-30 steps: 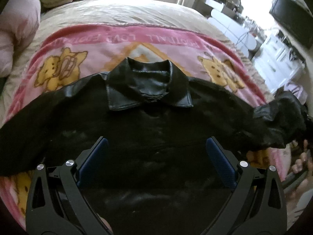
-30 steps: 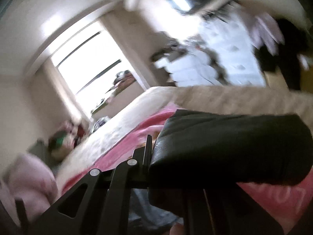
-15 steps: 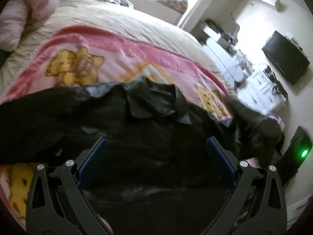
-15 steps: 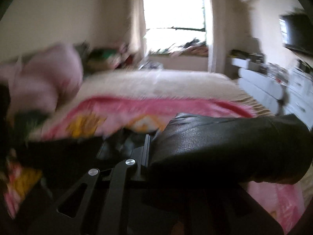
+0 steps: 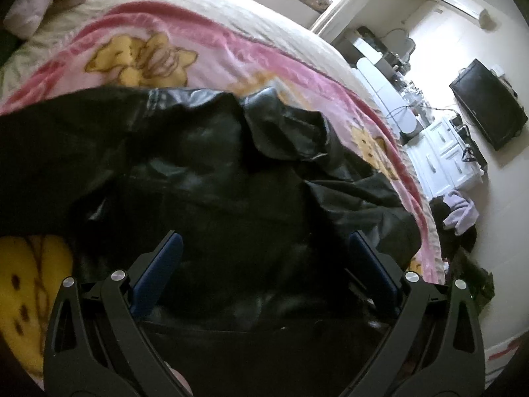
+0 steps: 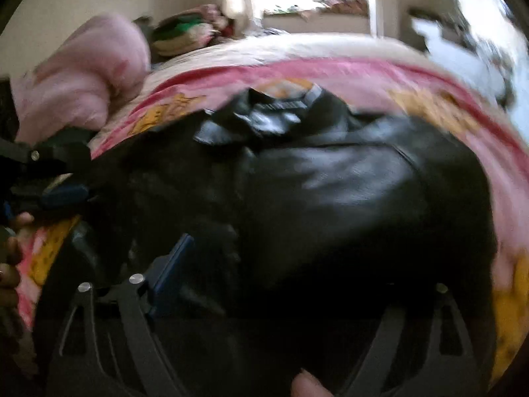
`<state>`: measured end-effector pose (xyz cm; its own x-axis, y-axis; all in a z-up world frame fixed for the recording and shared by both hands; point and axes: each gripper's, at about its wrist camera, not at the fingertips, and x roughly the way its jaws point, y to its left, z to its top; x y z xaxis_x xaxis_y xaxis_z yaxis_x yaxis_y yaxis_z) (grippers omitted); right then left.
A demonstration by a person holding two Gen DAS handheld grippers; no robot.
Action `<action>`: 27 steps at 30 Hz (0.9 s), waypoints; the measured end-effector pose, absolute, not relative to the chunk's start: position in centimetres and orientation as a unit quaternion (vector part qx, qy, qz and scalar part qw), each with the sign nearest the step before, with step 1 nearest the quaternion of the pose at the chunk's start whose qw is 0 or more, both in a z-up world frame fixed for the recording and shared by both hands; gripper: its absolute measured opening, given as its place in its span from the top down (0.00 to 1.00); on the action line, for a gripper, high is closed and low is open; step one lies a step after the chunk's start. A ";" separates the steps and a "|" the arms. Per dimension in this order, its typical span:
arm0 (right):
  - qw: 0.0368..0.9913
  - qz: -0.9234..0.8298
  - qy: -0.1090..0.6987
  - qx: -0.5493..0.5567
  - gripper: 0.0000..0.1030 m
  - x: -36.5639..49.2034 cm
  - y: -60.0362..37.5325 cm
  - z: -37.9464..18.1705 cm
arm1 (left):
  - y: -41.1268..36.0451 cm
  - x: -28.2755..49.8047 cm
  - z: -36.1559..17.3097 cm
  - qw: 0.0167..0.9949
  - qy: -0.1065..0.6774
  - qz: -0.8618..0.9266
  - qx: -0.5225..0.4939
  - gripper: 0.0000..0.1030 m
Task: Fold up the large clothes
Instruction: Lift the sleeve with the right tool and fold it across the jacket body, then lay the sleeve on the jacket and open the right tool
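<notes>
A black leather jacket [image 5: 231,182] lies on the pink cartoon blanket [image 5: 142,56] of a bed, collar [image 5: 284,125] at the far side, rumpled. My left gripper [image 5: 264,244] hovers open just above the jacket's body, nothing pinched between its blue pads. In the right wrist view the jacket [image 6: 330,182] fills the middle, with a sleeve folded across its body. My right gripper [image 6: 297,274] is opening its jaws; the left blue pad [image 6: 175,264] stands free and black leather drapes over the right finger. The left gripper [image 6: 56,192] shows at the left edge there.
A pink bundled quilt [image 6: 79,76] sits at the bed's far left. White drawers [image 5: 443,155], a wall-mounted TV [image 5: 486,102] and clothes on the floor [image 5: 459,208] are off the bed's right side. A hand [image 6: 10,248] shows at the left edge.
My right gripper swung over the jacket with the sleeve clamped, then opened and let it go onto the jacket body. My left gripper moved lower and closer to the jacket, still open.
</notes>
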<state>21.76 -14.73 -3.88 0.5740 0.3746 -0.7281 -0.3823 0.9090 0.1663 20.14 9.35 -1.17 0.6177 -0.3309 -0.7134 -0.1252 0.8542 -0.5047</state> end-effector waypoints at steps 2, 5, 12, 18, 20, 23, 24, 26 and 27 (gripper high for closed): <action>0.887 0.193 0.417 0.052 0.14 21.2 -16.8 -4.0 | 9.8 20.0 -1.0 0.861 0.430 -0.058 -0.264 0.09; 0.892 0.166 0.392 0.155 0.11 20.8 -20.0 -3.4 | 10.4 19.7 -0.5 0.865 0.423 -0.054 -0.263 0.09; 0.899 0.149 0.353 0.214 0.74 23.1 -20.3 -0.7 | 12.3 19.0 1.3 0.868 0.392 -0.071 -0.297 0.09; 0.918 0.220 0.297 0.142 0.81 21.7 -14.7 4.1 | 15.7 17.8 3.5 0.872 0.343 -0.093 -0.338 0.09; 0.923 0.238 0.289 0.090 0.81 21.2 -11.6 4.7 | 16.9 17.3 3.9 0.873 0.328 -0.092 -0.349 0.09; 0.918 0.265 0.294 0.025 0.79 20.4 -7.5 4.2 | 18.7 16.6 3.9 0.871 0.319 -0.085 -0.365 0.09; 0.914 0.275 0.298 0.007 0.79 20.0 -6.3 3.8 | 19.0 16.6 3.8 0.870 0.319 -0.083 -0.368 0.09; 0.909 0.285 0.304 -0.026 0.74 19.1 -4.5 2.9 | 19.4 16.8 3.5 0.865 0.331 -0.081 -0.367 0.09; 0.904 0.290 0.311 -0.038 0.55 18.8 -3.9 2.3 | 19.3 17.0 3.2 0.863 0.343 -0.081 -0.362 0.09</action>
